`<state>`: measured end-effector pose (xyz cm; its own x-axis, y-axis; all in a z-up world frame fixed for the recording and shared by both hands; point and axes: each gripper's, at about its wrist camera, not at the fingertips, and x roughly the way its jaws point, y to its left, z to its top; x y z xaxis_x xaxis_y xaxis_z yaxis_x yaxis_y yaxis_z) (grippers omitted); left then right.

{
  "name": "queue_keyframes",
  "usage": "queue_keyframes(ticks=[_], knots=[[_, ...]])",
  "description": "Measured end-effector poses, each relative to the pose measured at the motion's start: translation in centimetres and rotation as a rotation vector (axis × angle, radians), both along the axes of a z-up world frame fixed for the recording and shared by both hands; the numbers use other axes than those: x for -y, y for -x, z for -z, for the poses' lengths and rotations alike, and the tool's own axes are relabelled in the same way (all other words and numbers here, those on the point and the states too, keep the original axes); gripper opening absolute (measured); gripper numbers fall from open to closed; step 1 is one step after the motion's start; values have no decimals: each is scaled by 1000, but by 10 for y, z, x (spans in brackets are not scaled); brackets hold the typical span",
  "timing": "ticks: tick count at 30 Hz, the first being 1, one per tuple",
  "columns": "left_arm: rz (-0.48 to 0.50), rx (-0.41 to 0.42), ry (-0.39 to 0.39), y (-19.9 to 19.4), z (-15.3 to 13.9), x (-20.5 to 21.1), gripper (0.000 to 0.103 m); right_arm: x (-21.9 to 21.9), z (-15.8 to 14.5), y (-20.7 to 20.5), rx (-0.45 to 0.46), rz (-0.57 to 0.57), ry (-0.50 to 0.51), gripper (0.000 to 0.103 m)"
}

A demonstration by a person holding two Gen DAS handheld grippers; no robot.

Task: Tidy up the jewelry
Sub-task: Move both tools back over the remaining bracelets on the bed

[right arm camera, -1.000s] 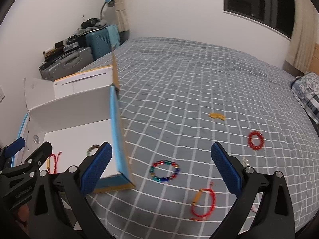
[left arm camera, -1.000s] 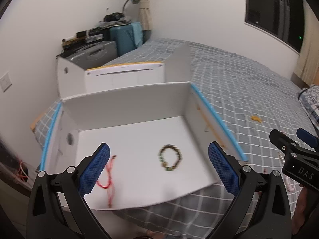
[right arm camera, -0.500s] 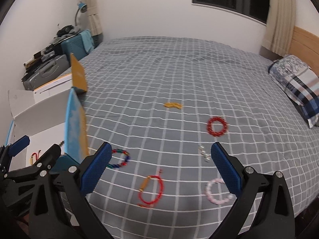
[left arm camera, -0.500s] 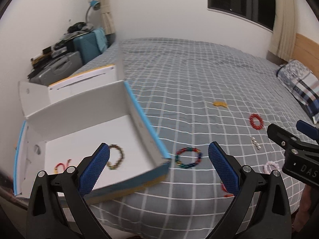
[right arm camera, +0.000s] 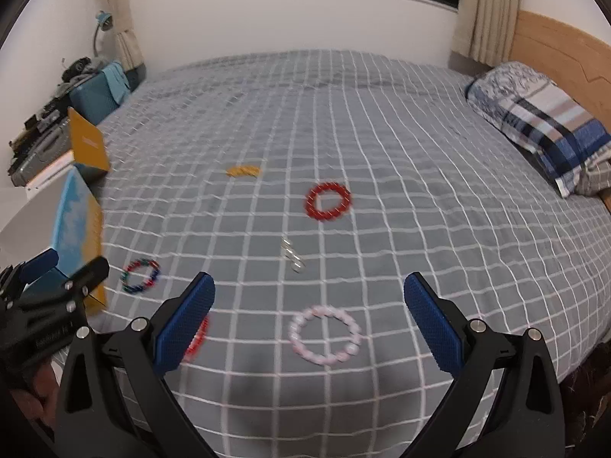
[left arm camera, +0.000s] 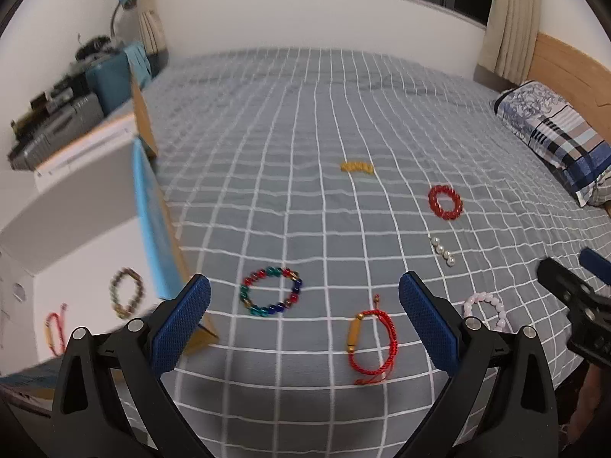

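Hovering over the bed (right arm camera: 382, 122), the left gripper (left arm camera: 301, 320) and right gripper (right arm camera: 309, 318) both hold jaws spread and empty above a pink bead bracelet (right arm camera: 324, 334), likely light, floppy and slippery, best pinched across 1 side of its loop.

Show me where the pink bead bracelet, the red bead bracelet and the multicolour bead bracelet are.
pink bead bracelet (right arm camera: 305, 350): right wrist view, on its lower left beads.
red bead bracelet (right arm camera: 327, 187): right wrist view, on its far beads.
multicolour bead bracelet (left arm camera: 296, 284): left wrist view, on its right-side beads.
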<state>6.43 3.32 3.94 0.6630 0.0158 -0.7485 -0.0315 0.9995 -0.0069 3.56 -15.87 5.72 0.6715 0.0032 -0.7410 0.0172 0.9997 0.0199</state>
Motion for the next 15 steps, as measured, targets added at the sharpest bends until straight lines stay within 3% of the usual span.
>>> queue_keyframes(ticks=[15], knots=[[31, -92, -2, -44, 51, 26, 97, 30, 61, -15, -140, 20, 1, 95]])
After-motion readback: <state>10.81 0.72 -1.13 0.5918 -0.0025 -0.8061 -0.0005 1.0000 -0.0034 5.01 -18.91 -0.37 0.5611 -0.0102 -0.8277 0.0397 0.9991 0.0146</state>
